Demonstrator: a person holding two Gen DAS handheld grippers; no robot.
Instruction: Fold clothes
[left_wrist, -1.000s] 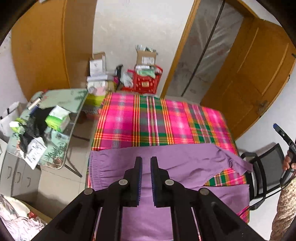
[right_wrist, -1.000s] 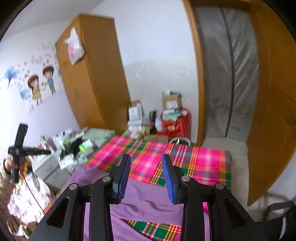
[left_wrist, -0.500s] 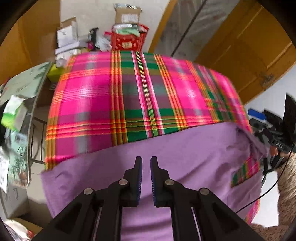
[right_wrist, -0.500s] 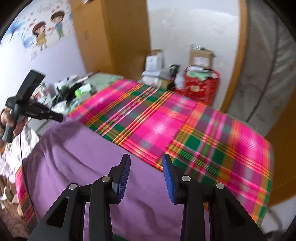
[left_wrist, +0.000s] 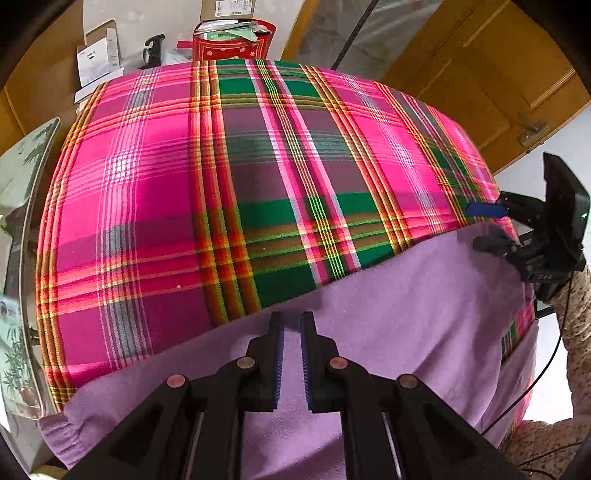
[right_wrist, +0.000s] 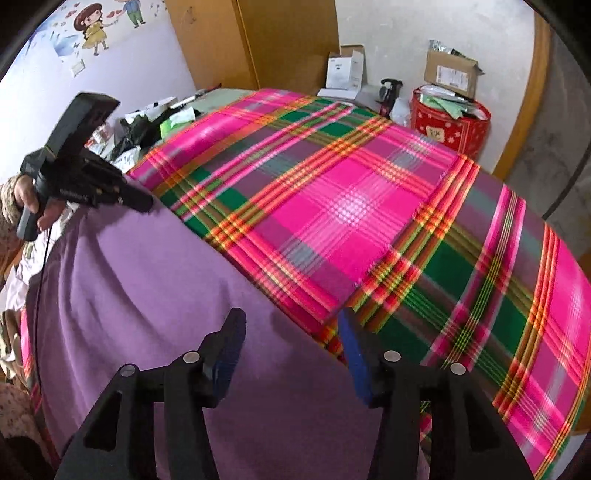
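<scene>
Left wrist view: left tongs (left_wrist: 291, 328) nearly closed, narrow gap between the blue ribbed pads, nothing pinched that I can see. They hang just over the far edge of the purple garment (left_wrist: 388, 332), pointing steeply down. Garment lies spread along the near edge of the bed (left_wrist: 155, 192), which wears a pink/green/orange plaid cover. Ribbed cuff or hem shows at the garment's near-left corner. Right tongs (left_wrist: 487, 227) are seen at the bed's right edge, over the garment's far-right corner, with a patterned sleeve behind them.

Right wrist view: right tongs (right_wrist: 291, 332) with jaws opening wide; the garment (right_wrist: 129, 295) edge runs between them, pads not pressing on it. One pad is over purple cloth, the other over the plaid. The left tongs (right_wrist: 142, 203) sit at the garment's far corner by the bed's left edge, held by a hand (right_wrist: 27, 195).

Handling, my guess: knit, matte, soft and light, prob. fleece-like, no stiffness, so it'll sag and drag if lifted by one point. Plaid cover looks smooth, so cloth may slide. Best hold: far edge at both corners, pinch hem/seam where fabric is doubled, lift together.
</scene>
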